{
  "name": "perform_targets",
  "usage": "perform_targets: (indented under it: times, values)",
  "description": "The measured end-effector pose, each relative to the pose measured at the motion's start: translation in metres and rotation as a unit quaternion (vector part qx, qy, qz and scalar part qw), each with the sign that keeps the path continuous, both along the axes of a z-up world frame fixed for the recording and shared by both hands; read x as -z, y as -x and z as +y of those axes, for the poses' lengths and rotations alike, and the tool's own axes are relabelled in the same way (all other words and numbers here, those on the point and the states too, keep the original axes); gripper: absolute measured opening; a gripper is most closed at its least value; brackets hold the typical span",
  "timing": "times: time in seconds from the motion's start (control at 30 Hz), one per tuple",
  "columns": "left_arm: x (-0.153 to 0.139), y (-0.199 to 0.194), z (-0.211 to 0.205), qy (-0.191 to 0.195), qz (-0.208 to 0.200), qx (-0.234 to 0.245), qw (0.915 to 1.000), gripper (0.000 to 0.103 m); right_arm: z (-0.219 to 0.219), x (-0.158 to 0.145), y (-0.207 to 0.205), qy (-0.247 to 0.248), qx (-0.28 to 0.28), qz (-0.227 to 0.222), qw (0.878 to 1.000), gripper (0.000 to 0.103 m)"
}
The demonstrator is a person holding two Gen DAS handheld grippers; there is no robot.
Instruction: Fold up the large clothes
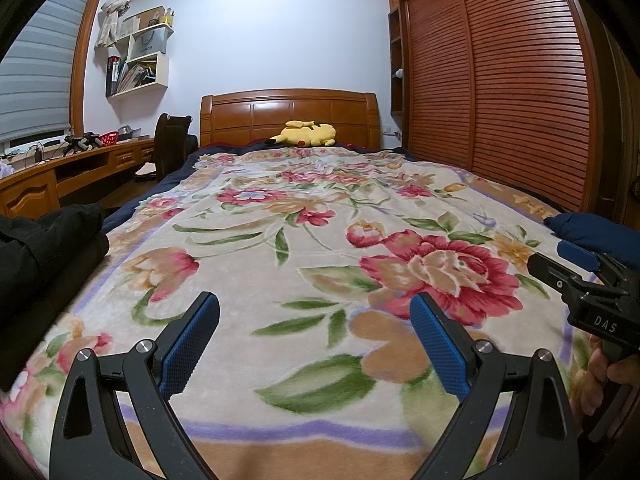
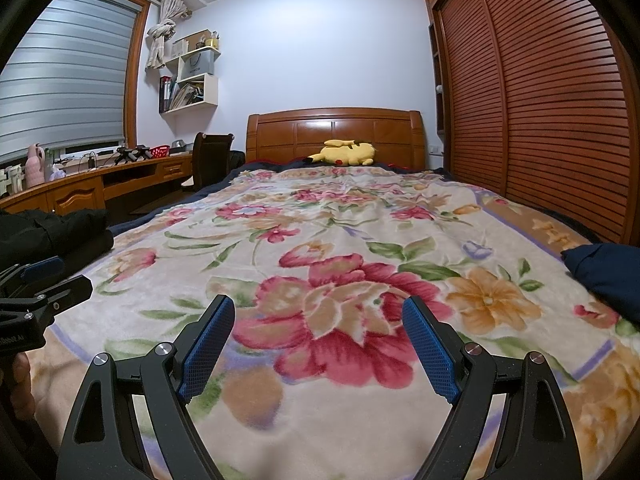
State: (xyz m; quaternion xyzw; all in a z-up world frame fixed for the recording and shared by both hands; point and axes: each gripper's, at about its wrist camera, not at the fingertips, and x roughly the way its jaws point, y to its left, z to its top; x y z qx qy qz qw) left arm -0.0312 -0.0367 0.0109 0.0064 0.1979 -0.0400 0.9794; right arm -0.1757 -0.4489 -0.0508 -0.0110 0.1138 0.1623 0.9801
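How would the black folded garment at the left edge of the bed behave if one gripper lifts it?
The black folded garment looks soft and creased, so it would probably sag and unfold. Its thick stacked layers suggest some weight, so one gripper might catch only the top layer.

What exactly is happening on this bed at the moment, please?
A person holds two tongs over the floral blanket, both open and empty: left tongs, right tongs. Nothing is being folded yet. Black clothes lie at the bed's left edge, a navy garment at the right.
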Motion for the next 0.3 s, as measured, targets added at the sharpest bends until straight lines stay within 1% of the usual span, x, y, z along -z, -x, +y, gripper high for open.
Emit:
perform_targets:
  times: [0.3]
  values:
    - [0.0001, -0.0003, 0.0004, 0.001, 0.002, 0.0, 1.0, 0.096, 0.0006, 0.0003, 0.0004, 0.0, 0.001, 0.0, 1.0, 0.087]
